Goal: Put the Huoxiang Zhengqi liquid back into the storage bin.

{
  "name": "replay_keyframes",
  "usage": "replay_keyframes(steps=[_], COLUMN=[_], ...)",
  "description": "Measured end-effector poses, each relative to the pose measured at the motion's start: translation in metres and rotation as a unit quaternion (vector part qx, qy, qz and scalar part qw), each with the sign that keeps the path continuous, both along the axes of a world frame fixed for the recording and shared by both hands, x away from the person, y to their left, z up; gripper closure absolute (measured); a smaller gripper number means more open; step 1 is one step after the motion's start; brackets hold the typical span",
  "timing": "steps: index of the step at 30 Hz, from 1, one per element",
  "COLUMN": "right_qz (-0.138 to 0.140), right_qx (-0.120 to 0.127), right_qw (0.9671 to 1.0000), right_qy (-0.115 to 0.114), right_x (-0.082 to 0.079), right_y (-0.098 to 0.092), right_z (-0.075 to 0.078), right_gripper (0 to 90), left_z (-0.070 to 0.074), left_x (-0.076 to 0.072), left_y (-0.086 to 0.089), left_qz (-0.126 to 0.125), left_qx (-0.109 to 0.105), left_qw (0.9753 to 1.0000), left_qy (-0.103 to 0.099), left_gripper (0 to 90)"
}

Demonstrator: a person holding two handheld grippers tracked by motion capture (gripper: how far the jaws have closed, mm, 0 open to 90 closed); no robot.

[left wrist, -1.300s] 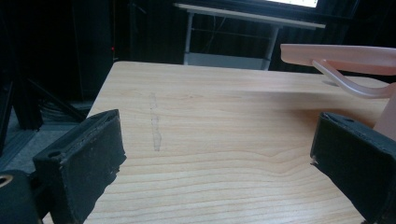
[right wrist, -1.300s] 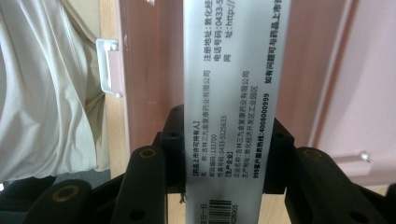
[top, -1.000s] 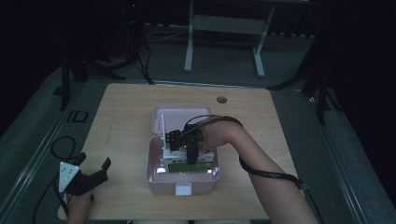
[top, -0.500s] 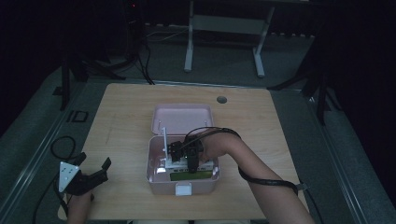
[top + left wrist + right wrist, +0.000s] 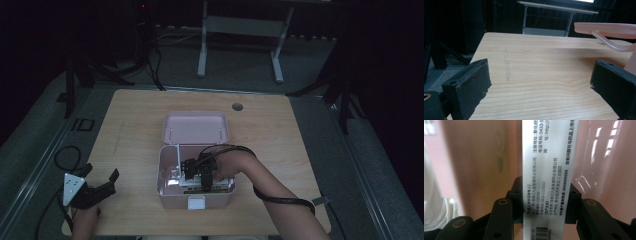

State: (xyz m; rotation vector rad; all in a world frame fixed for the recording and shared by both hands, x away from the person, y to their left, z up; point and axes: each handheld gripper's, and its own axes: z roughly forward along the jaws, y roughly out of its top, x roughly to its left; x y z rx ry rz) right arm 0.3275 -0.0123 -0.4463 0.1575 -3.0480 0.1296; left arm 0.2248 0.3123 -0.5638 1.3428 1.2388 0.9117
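Pink plastic box (image 5: 195, 200) sits low at the centre of the high view, its lid (image 5: 195, 128) open behind it. Inside lie a green-and-white carton and other items too dim to tell. The right gripper (image 5: 206, 176) reaches into it, jaws clamped on a white medicine carton (image 5: 549, 170) printed with Chinese text, "4008000999", "0433-5125633" and a barcode. The left gripper (image 5: 102, 182), lower left, hangs with jaws wide over bare table (image 5: 536, 62).
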Motion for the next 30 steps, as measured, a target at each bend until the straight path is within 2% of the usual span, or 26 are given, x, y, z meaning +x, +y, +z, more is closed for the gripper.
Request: replay_keyframes(steps=[5,15,30], right_qz=[0.0,-0.007,-0.019], right_qx=[-0.002,-0.002,0.014], right_qw=[1.0,1.0,0.9996], right_qy=[0.006,0.006,0.016], right_x=[-0.002,-0.004,-0.001], right_y=[-0.002,-0.005,-0.011], right_z=[-0.009,-0.016,-0.018], right_gripper=[61.8,61.8,59.7], left_z=[0.0,0.0,0.0], left_x=[0.0,0.0,0.0], left_y=[0.0,0.0,0.0], left_qz=[0.0,0.0,0.0], left_qx=[0.0,0.001,0.002], left_qw=[1.0,1.0,1.0], left_qy=[0.0,0.001,0.003], left_gripper=[3.0,3.0,3.0])
